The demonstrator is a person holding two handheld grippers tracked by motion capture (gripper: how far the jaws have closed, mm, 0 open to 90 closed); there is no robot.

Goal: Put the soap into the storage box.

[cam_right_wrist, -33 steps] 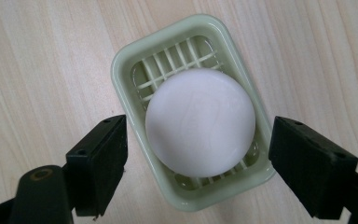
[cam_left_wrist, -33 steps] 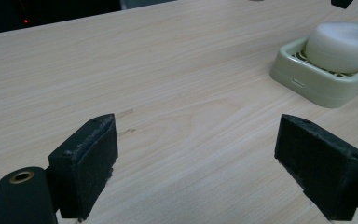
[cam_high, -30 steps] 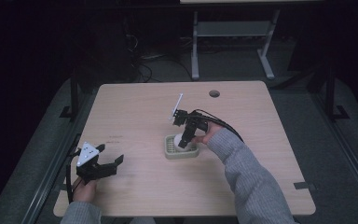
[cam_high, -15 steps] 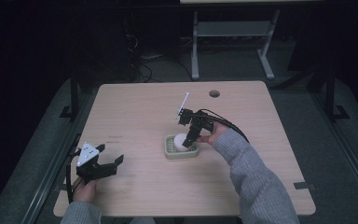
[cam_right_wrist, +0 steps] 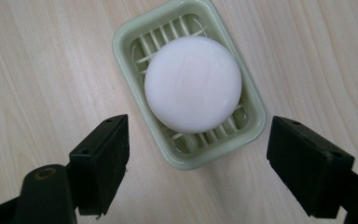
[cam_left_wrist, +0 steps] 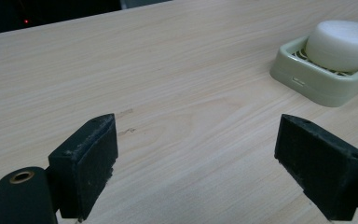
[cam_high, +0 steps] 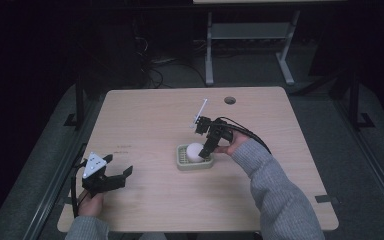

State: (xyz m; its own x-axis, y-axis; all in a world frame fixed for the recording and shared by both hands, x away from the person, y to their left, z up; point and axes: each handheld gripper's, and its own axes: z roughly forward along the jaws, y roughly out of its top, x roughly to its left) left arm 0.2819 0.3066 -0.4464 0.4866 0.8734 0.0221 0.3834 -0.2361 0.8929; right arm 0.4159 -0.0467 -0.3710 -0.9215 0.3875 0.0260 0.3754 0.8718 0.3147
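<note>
A round white soap bar [cam_right_wrist: 193,84] lies in a pale green slotted soap dish [cam_right_wrist: 121,42] near the middle of the wooden table [cam_high: 145,120]. My right gripper [cam_right_wrist: 196,168] hangs open just above the dish, jaws wide apart and nothing between them. In the high view the right gripper [cam_high: 207,150] sits at the right edge of the soap dish [cam_high: 182,164], beside the soap [cam_high: 195,151]. Down at the table's front left, the left gripper [cam_high: 119,173] rests open and empty. From there the soap dish [cam_left_wrist: 307,84] and soap [cam_left_wrist: 342,44] lie ahead at the upper right.
A round cable hole [cam_high: 229,100] sits near the table's far edge. A metal table frame [cam_high: 250,45] and cables [cam_high: 155,70] stand on the dark floor beyond. Bare wood spreads around the dish.
The right gripper has moved right and back from over the soap, and its jaws stand off the dish. The soap stays in the dish. The left gripper has not moved.
</note>
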